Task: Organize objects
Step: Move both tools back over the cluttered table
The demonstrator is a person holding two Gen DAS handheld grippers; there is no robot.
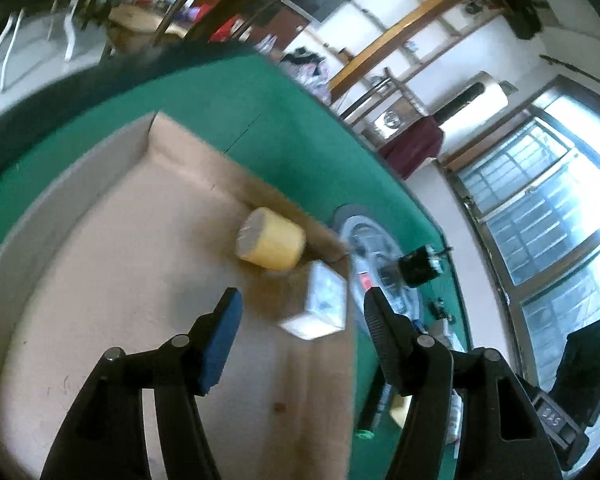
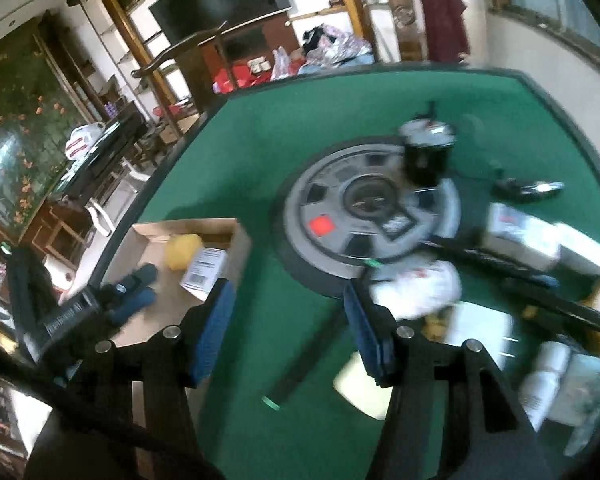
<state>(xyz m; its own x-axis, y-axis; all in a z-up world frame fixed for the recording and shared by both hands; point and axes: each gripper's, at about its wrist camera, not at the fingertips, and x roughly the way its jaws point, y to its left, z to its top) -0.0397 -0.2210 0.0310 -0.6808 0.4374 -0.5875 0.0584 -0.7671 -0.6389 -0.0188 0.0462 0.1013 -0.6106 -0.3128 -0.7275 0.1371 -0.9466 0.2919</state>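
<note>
Green table [image 2: 259, 152]: felt-covered, dark raised rim, takes up most of both views.

Grey disc [image 2: 370, 216]: round, set flat in the table's middle, dark hub, one red square on its near-left part. A black cylinder [image 2: 426, 156] stands upright on its far edge.

Cardboard box [image 1: 111, 240]: open, shallow, on the table left of the disc. In the left wrist view its right wall runs close beside the disc; touching or not, cannot tell.

Clutter right of the disc, right wrist view: a white carton [image 2: 524, 236], a long black bar [image 2: 540, 284] lying near it, a crumpled white bag [image 2: 420, 286] at the disc's near edge. All blurred; contents unreadable.

In the box:
- yellow roll [image 1: 271, 240], on its side against the far-right wall, grey end facing left.
- white packet [image 1: 320, 308], just near of the roll, in the right corner, tilted. Barcode label shows in the right wrist view.

Left gripper [image 1: 304, 320]: over the box floor, jaws spread, blue pads bare. The packet lies past the tips, not between the pads.

Right gripper [image 2: 287, 308]: over bare felt between box and disc, jaws spread, nothing between them.

Small green ring [image 2: 270, 403] on the felt, near side, beside a thin dark strip.
</note>
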